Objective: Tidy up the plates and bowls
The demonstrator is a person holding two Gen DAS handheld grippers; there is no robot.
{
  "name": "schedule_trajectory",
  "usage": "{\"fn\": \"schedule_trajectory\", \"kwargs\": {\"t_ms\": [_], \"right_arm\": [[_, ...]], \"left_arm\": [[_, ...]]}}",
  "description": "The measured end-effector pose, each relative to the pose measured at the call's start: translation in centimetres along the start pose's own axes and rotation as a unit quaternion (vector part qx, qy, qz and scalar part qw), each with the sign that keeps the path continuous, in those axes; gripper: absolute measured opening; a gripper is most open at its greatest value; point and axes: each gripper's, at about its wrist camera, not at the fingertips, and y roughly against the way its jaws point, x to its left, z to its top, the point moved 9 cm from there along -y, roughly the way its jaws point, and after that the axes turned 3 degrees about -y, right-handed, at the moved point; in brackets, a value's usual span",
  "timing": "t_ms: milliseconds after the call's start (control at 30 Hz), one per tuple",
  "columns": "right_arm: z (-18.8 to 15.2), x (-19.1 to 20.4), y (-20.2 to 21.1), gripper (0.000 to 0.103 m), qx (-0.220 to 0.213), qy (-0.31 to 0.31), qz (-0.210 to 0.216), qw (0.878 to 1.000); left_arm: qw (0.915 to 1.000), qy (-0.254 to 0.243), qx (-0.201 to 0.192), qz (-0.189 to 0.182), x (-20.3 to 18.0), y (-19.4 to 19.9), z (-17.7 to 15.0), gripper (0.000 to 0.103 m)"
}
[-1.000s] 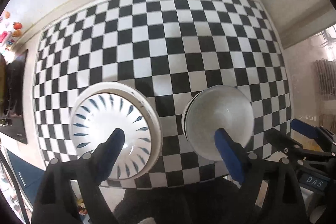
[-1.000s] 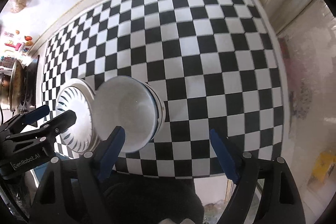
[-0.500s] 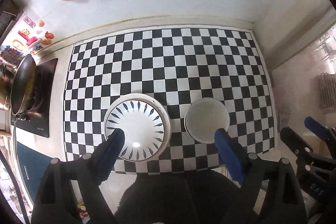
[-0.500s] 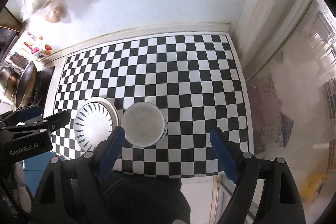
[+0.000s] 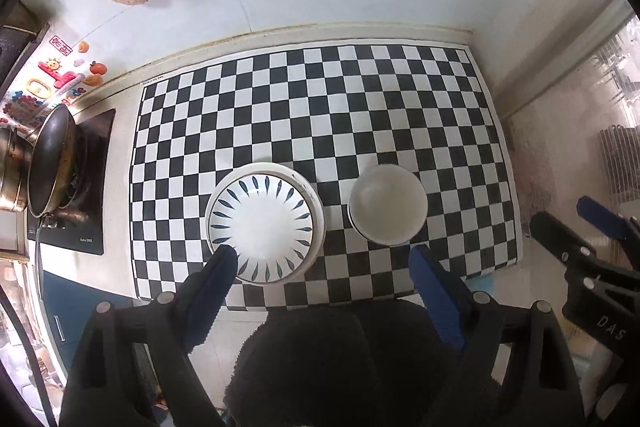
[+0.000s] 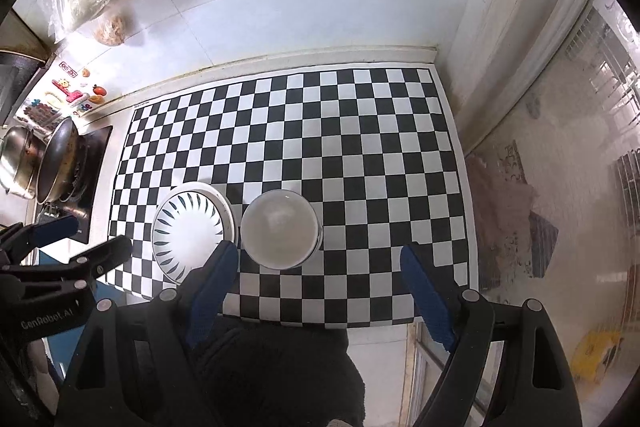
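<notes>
Dishes sorted, both tongs pulled up high.
Left tongs (image 5: 320, 269) and right tongs (image 6: 314, 261) gape wide, empty; plate stack (image 5: 264, 223) and bowl stack (image 5: 387, 209) sit side by side on checkered mat (image 5: 320, 107); likely finished.

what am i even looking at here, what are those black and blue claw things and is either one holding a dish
Those claws are hand-held grippers: a person holds one in each hand, and each carries a wide-angle camera looking along its two blue-tipped fingers. So there are two pictures, one from each gripper, both looking down at a kitchen counter.

The left gripper fills the bottom of its own view; the right gripper does the same in the other.

On the checkered mat lie a stack of plates, the top one with dark blue petal marks, and beside it a stack of plain white bowls. Whether the two stacks touch I cannot tell.

Nothing is held: both grippers are open and hang above the dishes. A pan sits on the stove at the far left.
</notes>
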Motion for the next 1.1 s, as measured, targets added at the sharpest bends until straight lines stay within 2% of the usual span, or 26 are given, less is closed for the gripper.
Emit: {"fn": "schedule_trajectory", "kwargs": {"t_ms": [233,567,633,767,1100], "right_arm": [[-0.2,-0.3,-0.8,0.085,0.014,-0.009,0.001,1.0],[-0.6,-1.8,-6.2,0.085,0.047,-0.045,0.011,0.998],[-0.4,-2.2,-7.4,0.085,0.05,-0.047,0.006,0.998],[0.0,-2.7,-10.4,0.085,0.064,-0.057,0.009,0.996],[-1.1,-4.0,-18.9,0.085,0.131,-0.08,0.014,0.988]], "left_arm": [[0.9999,0.003,0.004,-0.013,-0.4,-0.7,-0.1,0.088],[0.9982,0.042,-0.015,-0.041,0.2,-4.5,1.7,0.086],[0.9982,0.038,-0.024,-0.039,0.2,-5.5,2.2,0.069],[0.9988,0.029,-0.009,-0.038,-0.1,-8.4,2.7,0.052],[0.9965,0.028,0.06,-0.051,-0.4,-17.1,2.7,0.052]]}}
